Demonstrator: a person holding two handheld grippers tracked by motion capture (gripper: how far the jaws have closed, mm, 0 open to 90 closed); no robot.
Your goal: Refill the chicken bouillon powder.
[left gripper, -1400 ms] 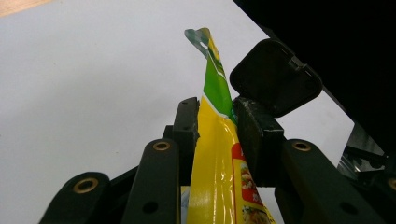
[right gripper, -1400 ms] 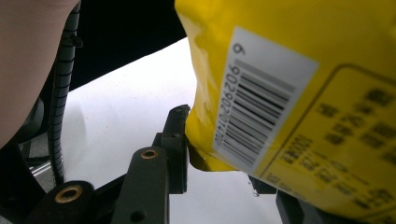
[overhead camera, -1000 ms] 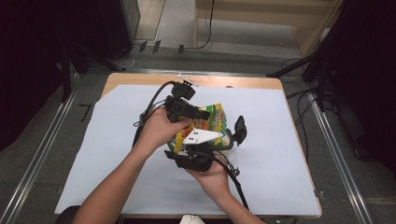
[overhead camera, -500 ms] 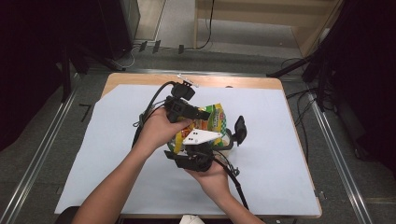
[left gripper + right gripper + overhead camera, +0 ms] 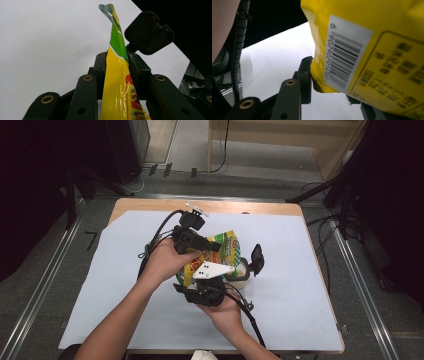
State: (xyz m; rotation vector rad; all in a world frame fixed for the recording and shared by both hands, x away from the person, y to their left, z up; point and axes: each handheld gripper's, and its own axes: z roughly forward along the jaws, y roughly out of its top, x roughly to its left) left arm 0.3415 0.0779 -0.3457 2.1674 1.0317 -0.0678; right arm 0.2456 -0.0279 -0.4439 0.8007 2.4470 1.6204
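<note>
Both grippers are on the same crinkly yellow-and-green plastic snack bag (image 5: 216,254), held up off the white paper-covered surface (image 5: 300,285) around the middle. Left gripper (image 5: 117,60) has its fingers pinching the bag's flat sealed edge, w/ the green tip sticking out past them. Right gripper (image 5: 329,82) fingers clamp the lower corner near the barcode. A black clip-like part (image 5: 257,259) sits just beside the bag.
</note>
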